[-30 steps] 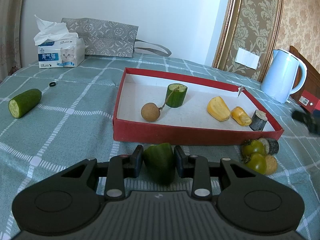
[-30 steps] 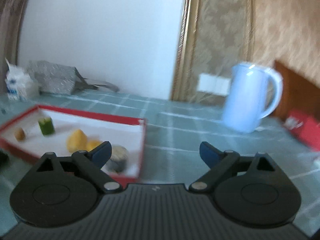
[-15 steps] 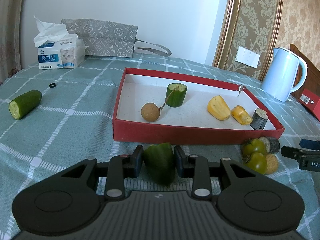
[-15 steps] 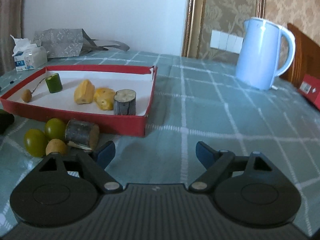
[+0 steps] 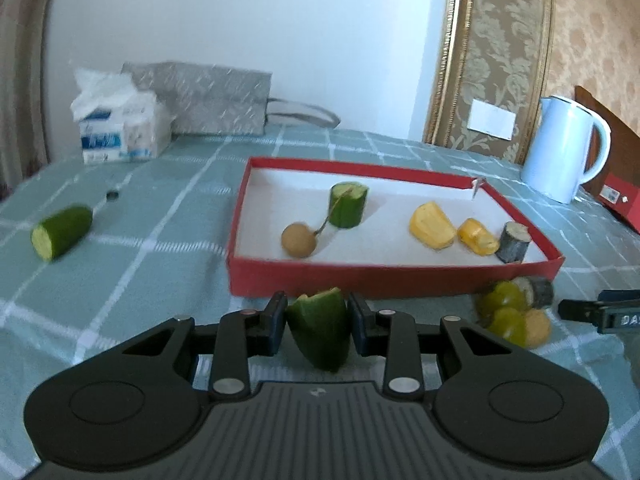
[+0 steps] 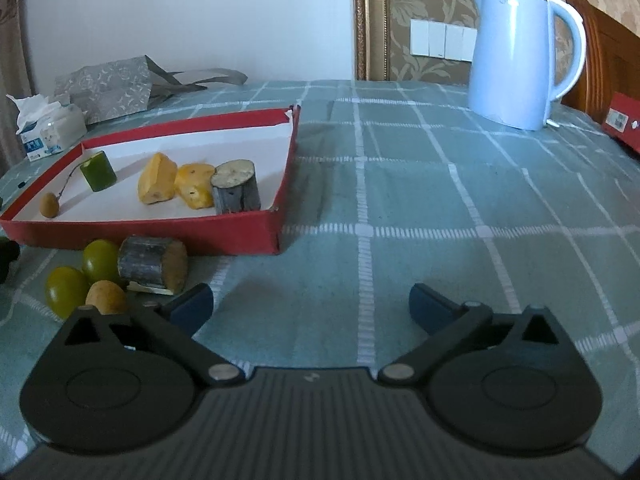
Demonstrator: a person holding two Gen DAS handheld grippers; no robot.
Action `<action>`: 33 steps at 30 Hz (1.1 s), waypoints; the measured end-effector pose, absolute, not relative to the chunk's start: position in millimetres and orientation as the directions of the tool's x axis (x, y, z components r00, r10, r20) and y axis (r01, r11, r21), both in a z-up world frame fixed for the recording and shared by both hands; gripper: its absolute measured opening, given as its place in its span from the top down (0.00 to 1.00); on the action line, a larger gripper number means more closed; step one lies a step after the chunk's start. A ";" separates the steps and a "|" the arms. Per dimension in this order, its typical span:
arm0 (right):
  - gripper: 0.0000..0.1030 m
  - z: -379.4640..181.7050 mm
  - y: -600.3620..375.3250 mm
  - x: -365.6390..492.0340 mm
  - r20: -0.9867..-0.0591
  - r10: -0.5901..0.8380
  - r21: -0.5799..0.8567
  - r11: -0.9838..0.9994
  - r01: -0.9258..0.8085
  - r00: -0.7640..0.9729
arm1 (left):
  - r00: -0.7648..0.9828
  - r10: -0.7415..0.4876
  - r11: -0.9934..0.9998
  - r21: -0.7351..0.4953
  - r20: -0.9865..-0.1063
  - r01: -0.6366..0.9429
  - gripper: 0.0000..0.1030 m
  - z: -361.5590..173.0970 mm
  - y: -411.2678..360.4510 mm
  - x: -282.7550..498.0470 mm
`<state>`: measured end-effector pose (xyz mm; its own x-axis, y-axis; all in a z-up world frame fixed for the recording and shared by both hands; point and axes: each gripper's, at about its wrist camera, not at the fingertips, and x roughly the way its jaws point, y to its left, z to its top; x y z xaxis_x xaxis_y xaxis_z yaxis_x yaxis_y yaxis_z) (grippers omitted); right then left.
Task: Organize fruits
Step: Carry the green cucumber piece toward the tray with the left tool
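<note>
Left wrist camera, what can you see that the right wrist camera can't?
Only the left wrist view shows the left gripper shut on a green pepper wedge, and a cut green cucumber half lying on the checked tablecloth.

Only the right wrist view shows the right gripper fully, open and holding nothing.

Both show the red cardboard tray, the pale blue electric kettle, the white tissue box and two round green fruits outside the tray.
</note>
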<state>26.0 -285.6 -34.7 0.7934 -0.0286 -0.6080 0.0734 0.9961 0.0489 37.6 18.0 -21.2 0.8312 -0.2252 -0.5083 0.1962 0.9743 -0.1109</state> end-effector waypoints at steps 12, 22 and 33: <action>0.00 -34.9 -282.5 27.6 -0.615 -0.039 0.027 0.997 0.070 0.787 | 0.842 -0.231 0.970 -0.047 -0.488 0.239 0.71 13.9 -14.1 72.8; 0.00 -35.3 -280.2 28.5 -0.620 -0.049 0.010 0.997 0.070 0.783 | 0.791 -0.310 0.947 -0.100 -0.528 0.305 0.70 -4.7 0.9 43.0; 0.00 -35.6 -280.1 28.1 -0.620 -0.050 0.007 0.998 0.070 0.783 | 0.774 -0.304 0.946 -0.079 -0.555 0.315 0.70 -18.7 1.3 46.3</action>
